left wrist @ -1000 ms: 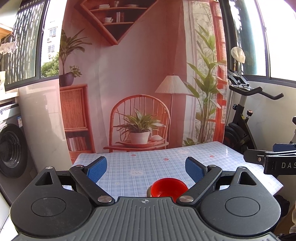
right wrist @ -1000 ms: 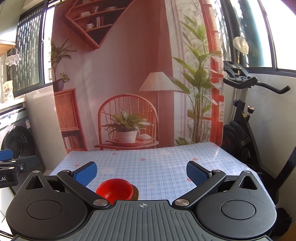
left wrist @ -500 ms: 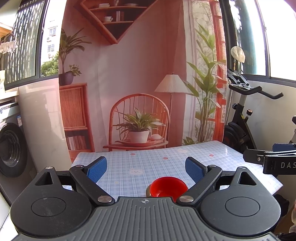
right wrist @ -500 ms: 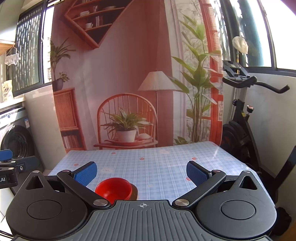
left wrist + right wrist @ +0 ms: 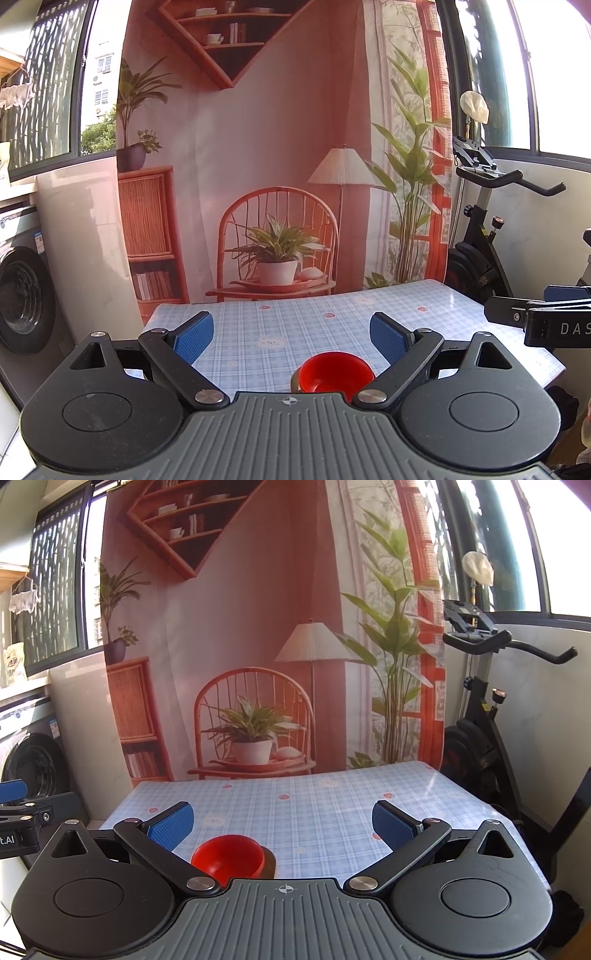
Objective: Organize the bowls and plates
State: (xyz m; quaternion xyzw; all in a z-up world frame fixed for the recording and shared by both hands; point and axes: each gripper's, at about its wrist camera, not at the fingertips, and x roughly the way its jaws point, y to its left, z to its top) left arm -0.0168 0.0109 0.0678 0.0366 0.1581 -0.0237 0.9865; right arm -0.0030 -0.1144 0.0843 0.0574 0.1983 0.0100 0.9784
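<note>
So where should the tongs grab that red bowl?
Probably its thin rim. The red bowl sits upright, mouth open upward, low between both pairs of tongs. The right tongs are open; coming down from above, one finger inside and one outside the near wall, looks easiest.

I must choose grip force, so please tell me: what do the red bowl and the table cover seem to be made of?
Round red bowl: probably plastic, uniform colour and soft sheen. Blue checked table cover: likely glossy vinyl or oilcloth, since it reflects window light.
</note>
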